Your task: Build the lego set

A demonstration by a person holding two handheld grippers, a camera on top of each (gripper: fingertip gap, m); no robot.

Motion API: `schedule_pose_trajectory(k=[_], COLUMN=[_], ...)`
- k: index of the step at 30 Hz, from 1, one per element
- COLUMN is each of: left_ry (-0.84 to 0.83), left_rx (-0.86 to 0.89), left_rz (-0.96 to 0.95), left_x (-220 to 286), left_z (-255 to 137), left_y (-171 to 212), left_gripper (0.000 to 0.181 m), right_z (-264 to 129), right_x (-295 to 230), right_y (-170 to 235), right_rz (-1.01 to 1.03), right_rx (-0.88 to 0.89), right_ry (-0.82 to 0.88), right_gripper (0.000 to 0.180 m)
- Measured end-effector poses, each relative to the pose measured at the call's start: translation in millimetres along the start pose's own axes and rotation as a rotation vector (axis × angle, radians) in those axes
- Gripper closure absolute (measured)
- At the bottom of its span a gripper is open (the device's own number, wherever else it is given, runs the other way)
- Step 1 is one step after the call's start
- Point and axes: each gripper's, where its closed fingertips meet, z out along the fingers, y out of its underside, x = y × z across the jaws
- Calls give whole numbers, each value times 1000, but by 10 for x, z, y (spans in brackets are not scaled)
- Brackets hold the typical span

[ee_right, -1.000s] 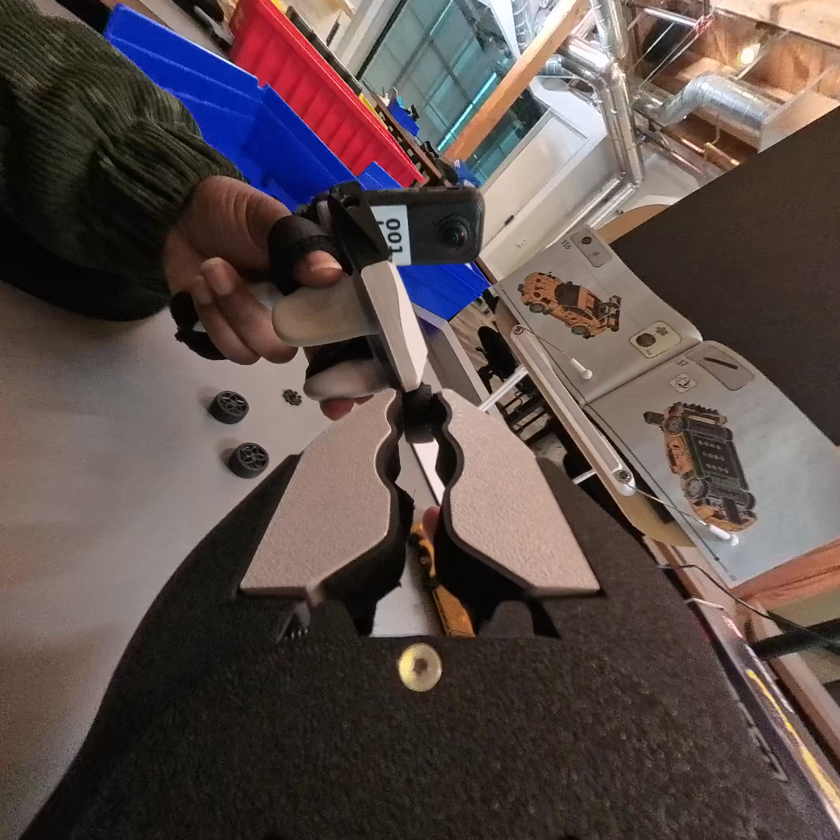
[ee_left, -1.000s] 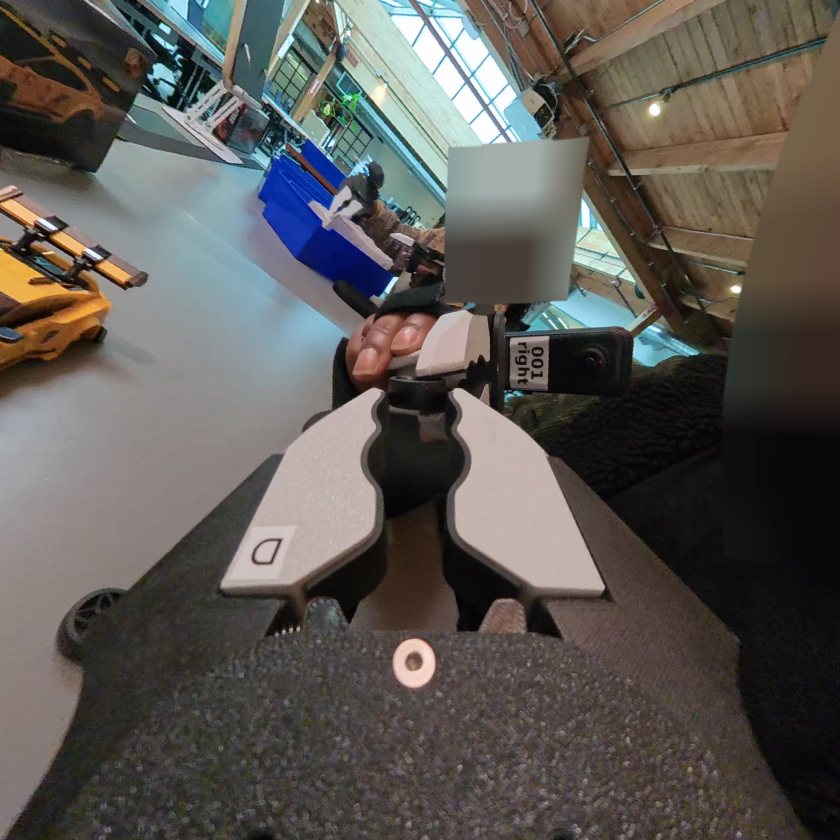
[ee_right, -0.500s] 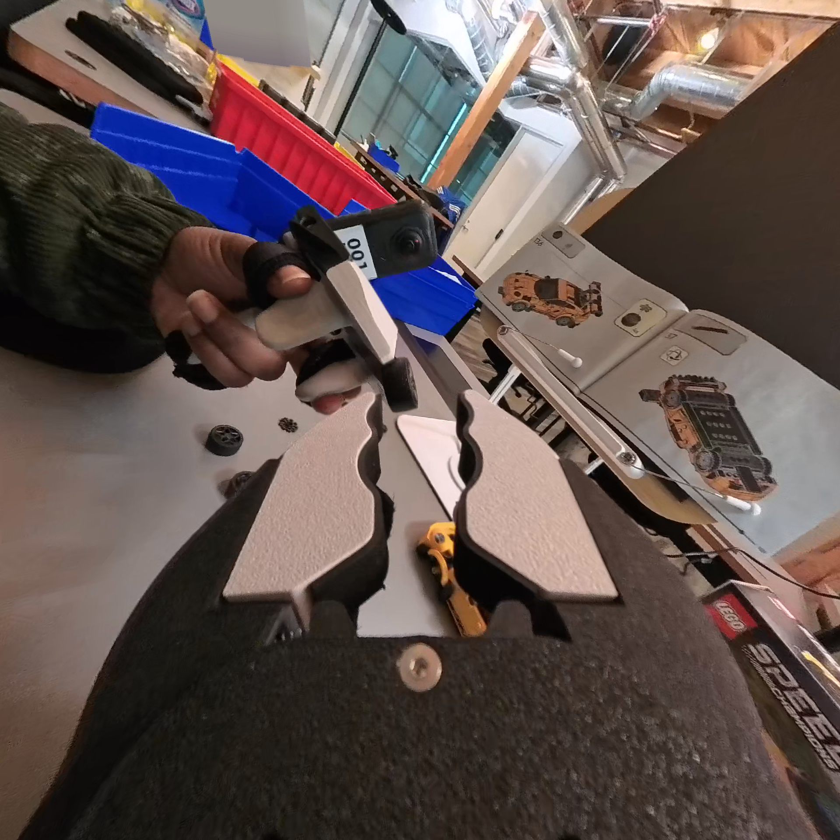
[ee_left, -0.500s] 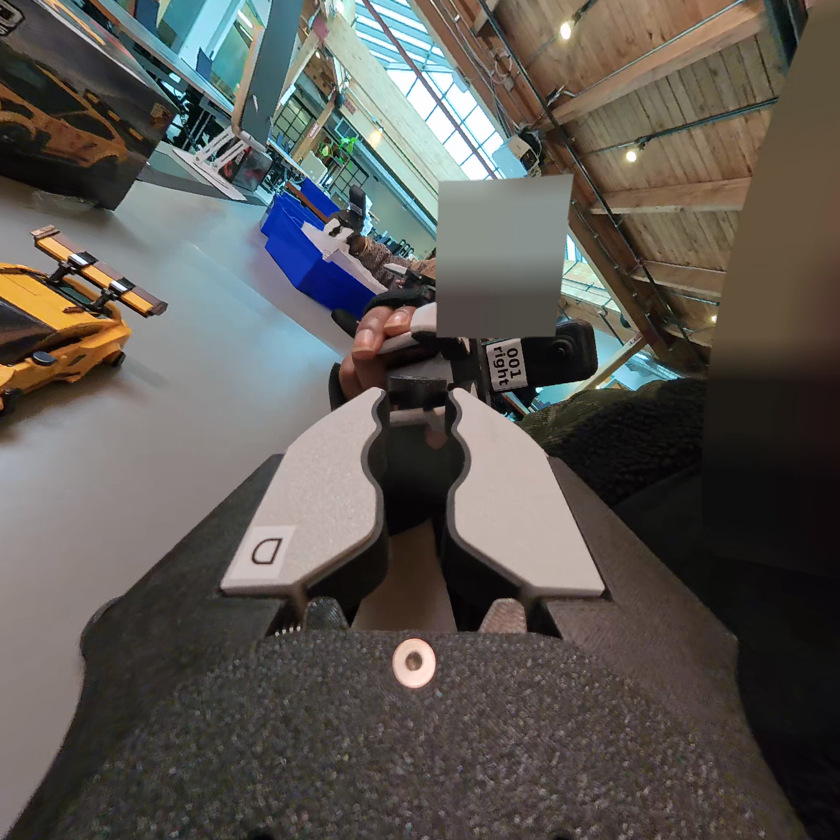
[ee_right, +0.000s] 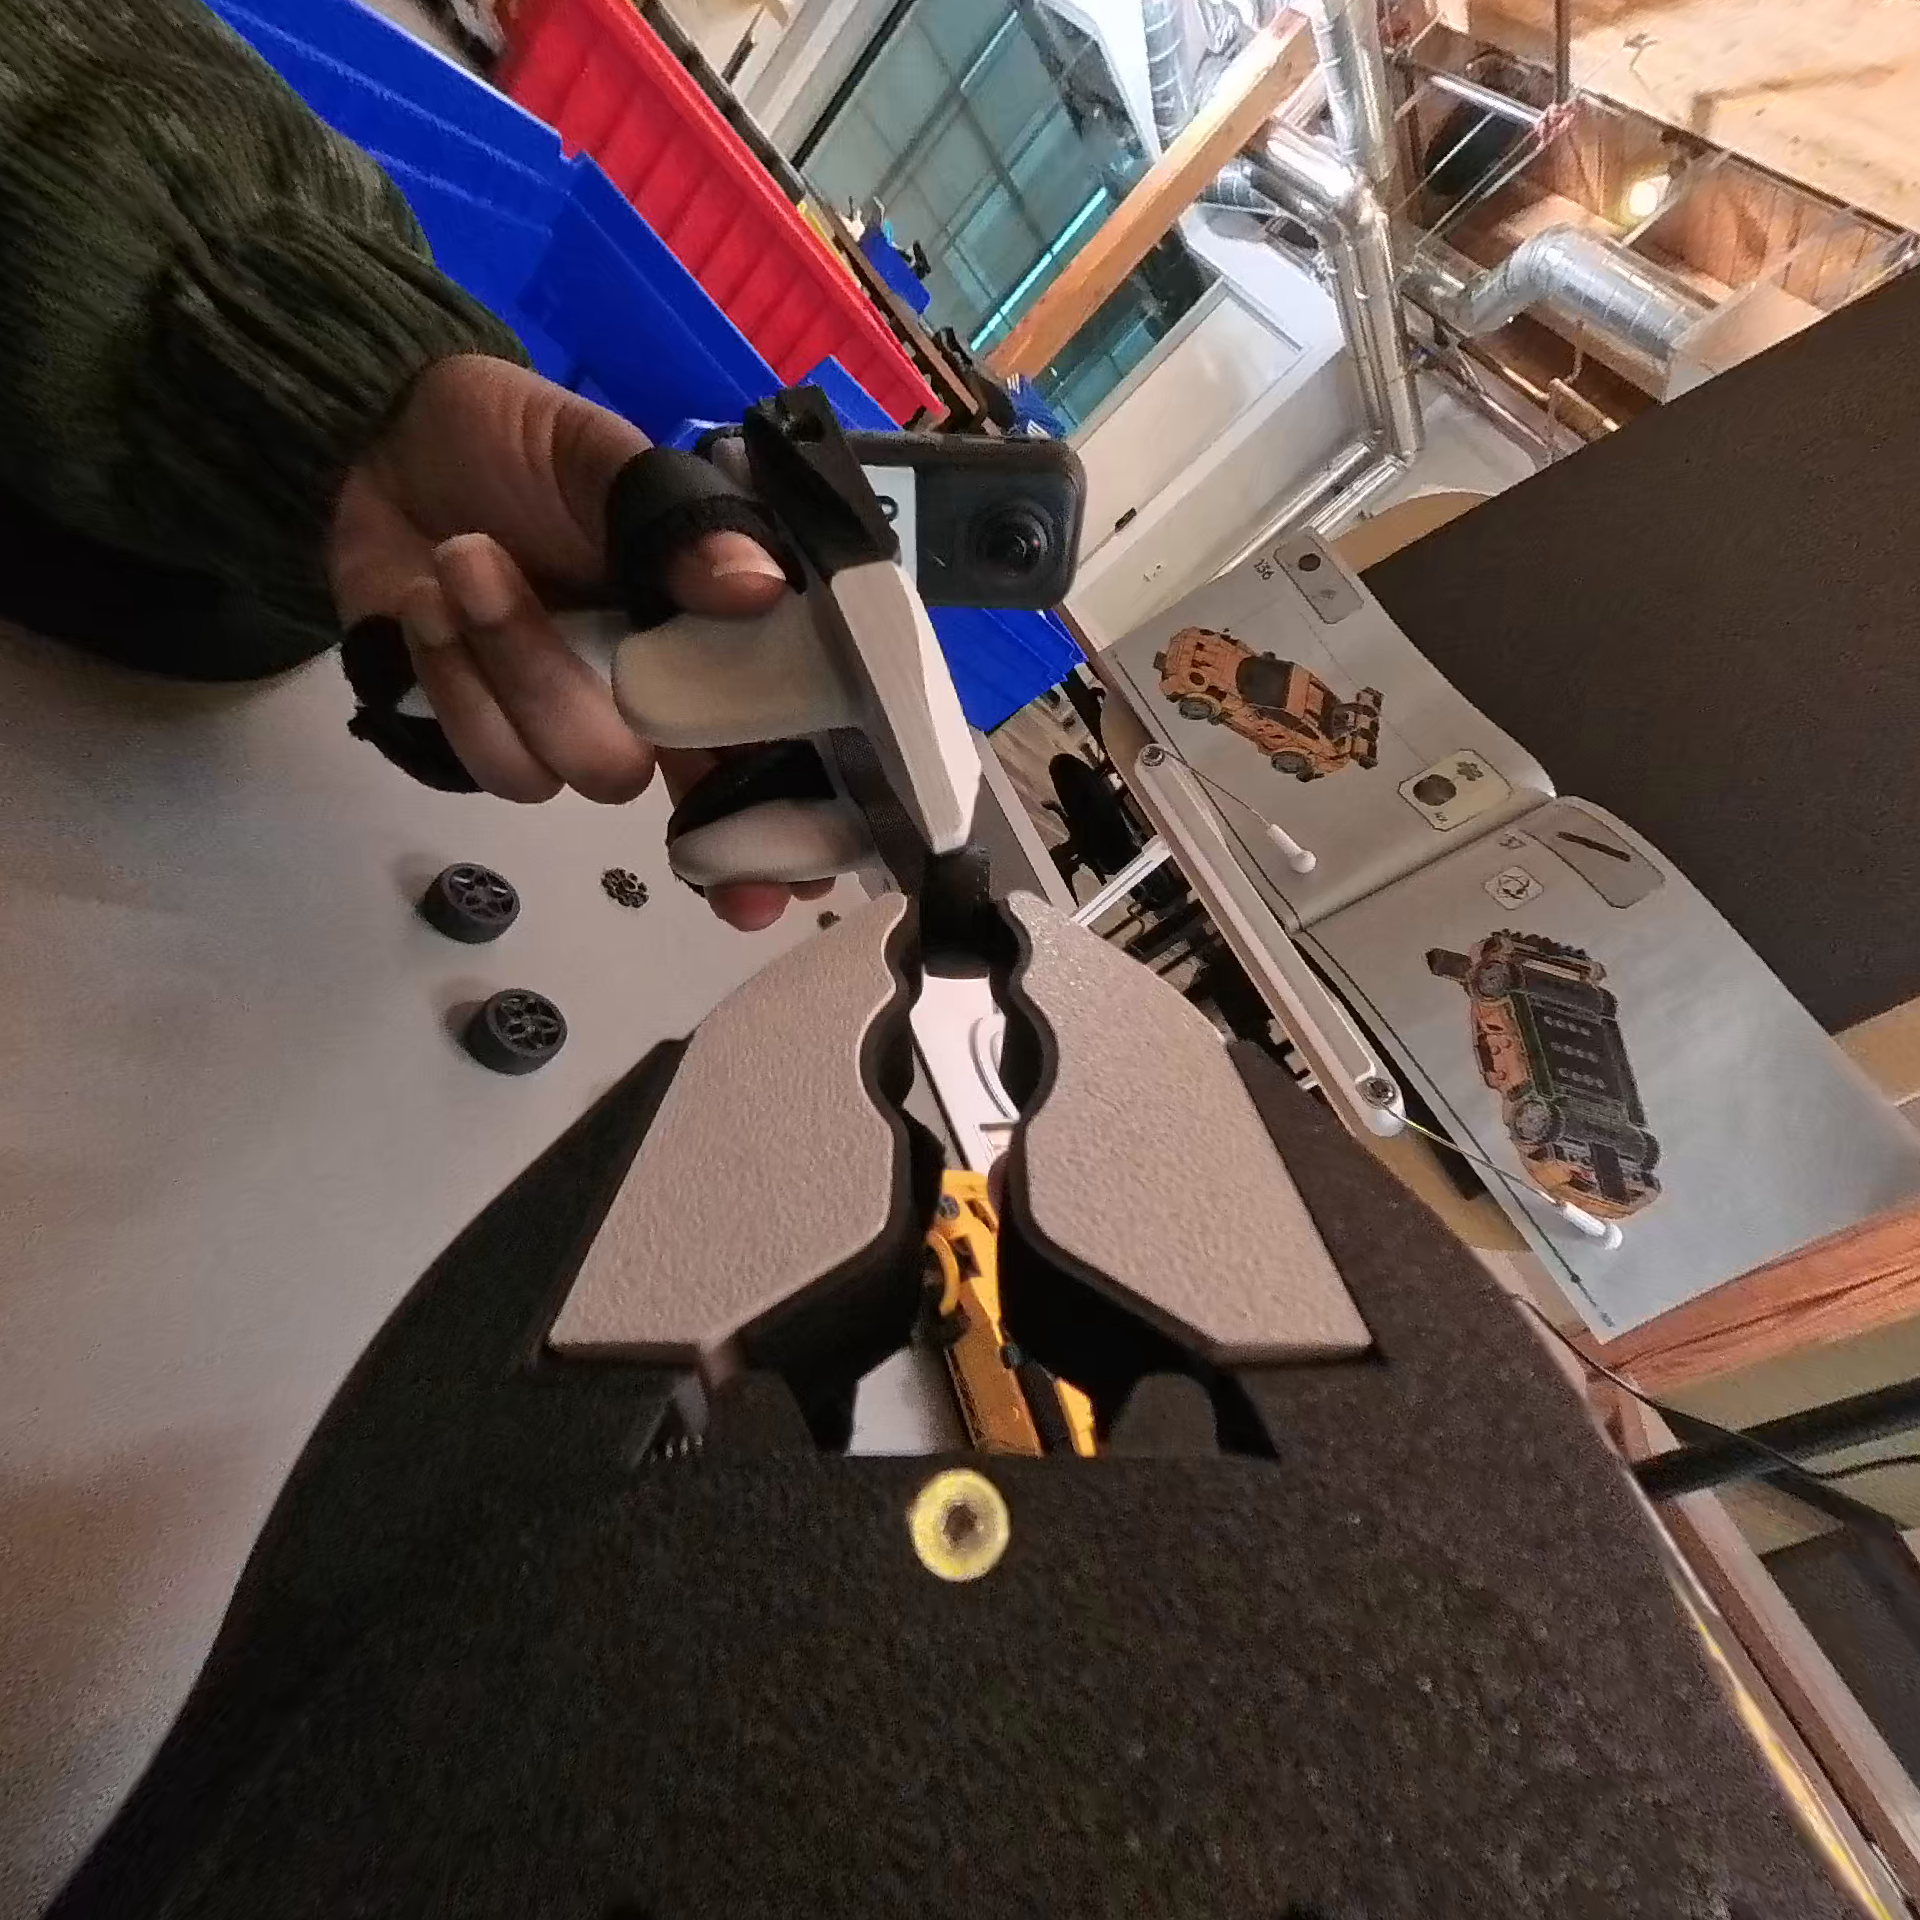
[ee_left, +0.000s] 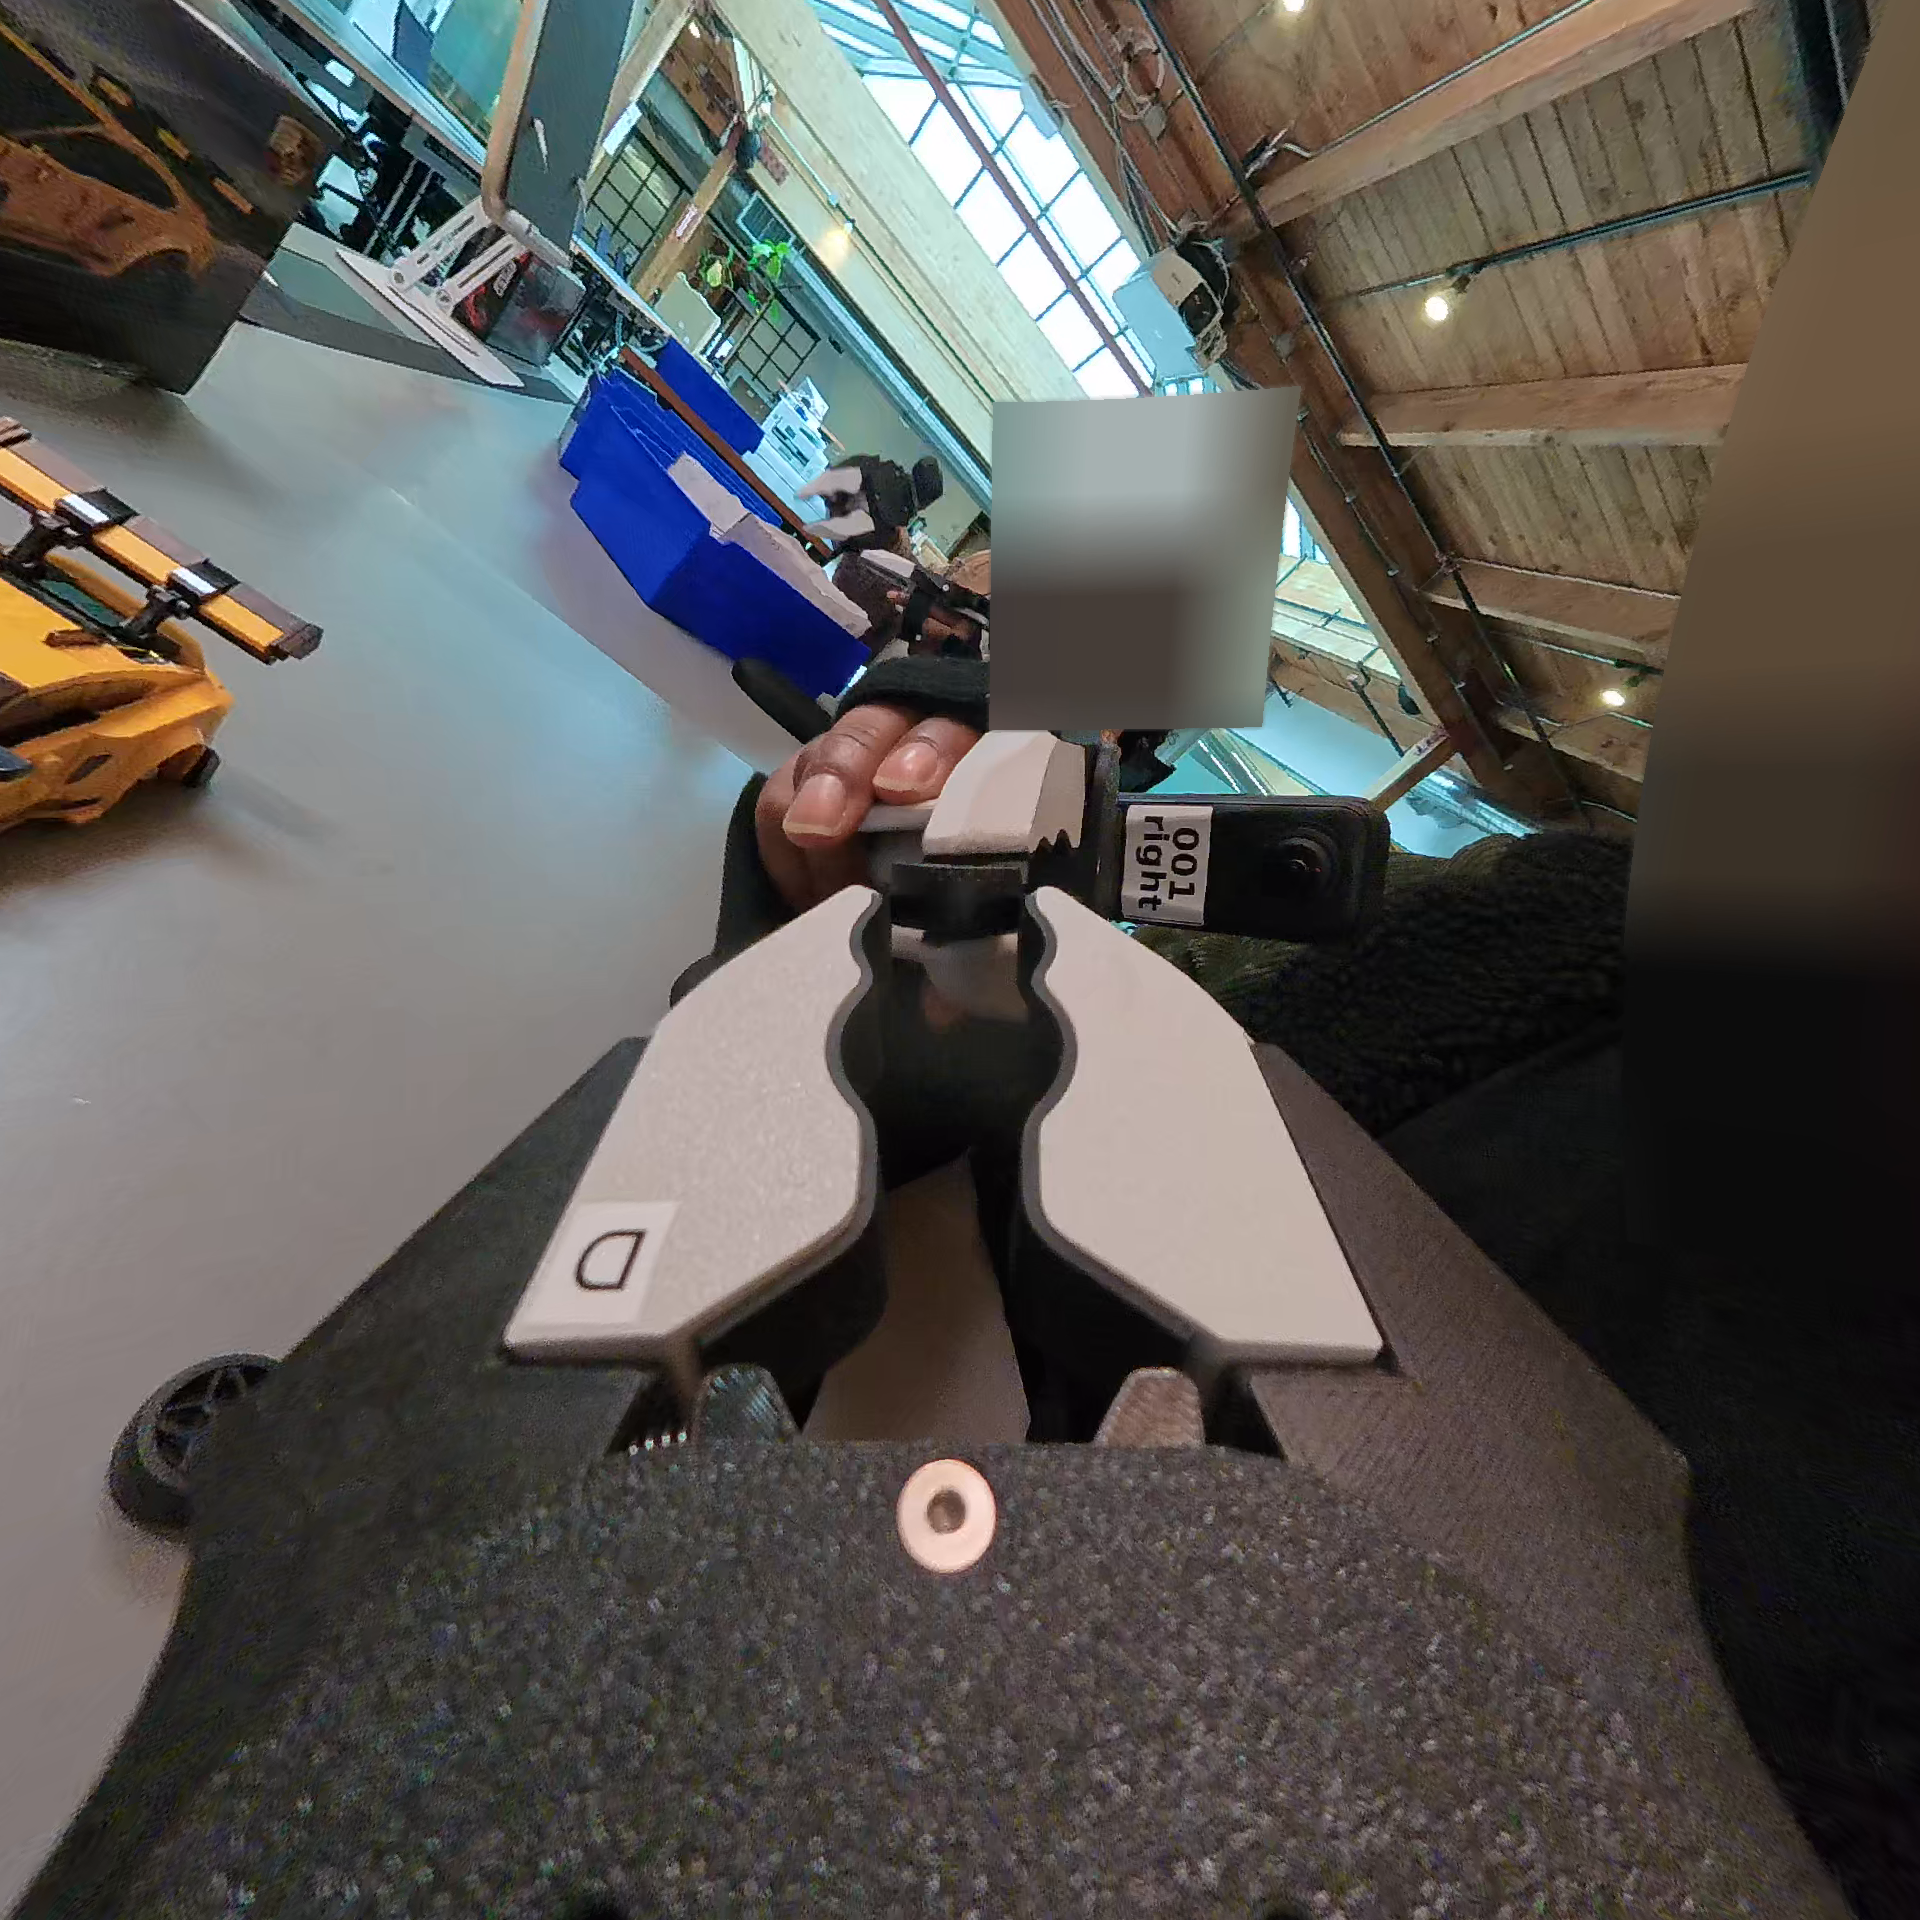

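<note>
room: workshop hall with a slanted wooden ceiling, skylights and silver ducts; blue bins (ee_right: 582,260) and a red bin (ee_right: 717,197) at the back.
surface: grey table (ee_left: 312,935), matte and mostly bare near the grippers.
left gripper (ee_left: 951,914): grey fingers nearly together at the tips, pinching a small black lego wheel (ee_left: 954,888) from both sides.
right gripper (ee_right: 961,935): fingers drawn close, tips closed on the same black wheel (ee_right: 956,899); the two grippers meet tip to tip at that piece.
hands: in the left wrist view, a hand (ee_left: 842,800) in a dark cuff works the right gripper's handle; in the right wrist view, a hand (ee_right: 520,623) in a green ribbed sleeve holds the left gripper, finger through a black strap.
yellow lego car (ee_left: 83,707): sits on the table well left of the grippers, rear wing raised on black struts; a strip of its yellow body (ee_right: 977,1320) shows between the right gripper's fingers, lower down.
loose wheels: two black wheels (ee_right: 473,902) (ee_right: 516,1029) lie on the table near each other, with a small dark gear-like piece (ee_right: 624,886) just beyond; another wheel (ee_left: 182,1444) lies beside the left gripper's body.
instruction booklet (ee_right: 1455,935): open on a stand to the right, pages showing orange cars.
set box (ee_left: 125,177): dark, standing at the far left of the table.
</note>
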Motion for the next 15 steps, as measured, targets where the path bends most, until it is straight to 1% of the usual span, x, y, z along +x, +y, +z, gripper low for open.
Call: schedule_pose_trajectory(k=[2, 4, 7, 9, 11, 15], left_ry=[-9, -49, -182, -303, -400, -465], left_rx=[-7, -25, -84, -167, -285, -478], left_rz=[5, 45, 211, 370, 484, 546], left_x=[-19, -78, -247, -430, -623, -818], left_z=[-3, -14, -64, -132, -178, -94], left_y=[10, 26, 73, 154, 304, 670], left_gripper=[157, 158, 158, 158, 158, 158], right_z=[7, 29, 38, 8, -21, -16], right_x=[-12, -38, -113, -152, -136, 24], right_y=[24, 85, 239, 369, 490, 703], right_rz=[11, 80, 199, 281, 330, 422], right_rx=[-9, -27, -69, -111, -154, -238], right_ry=[-12, -45, -143, -217, -243, -177], right_gripper=[168, 168, 162, 159, 159, 160])
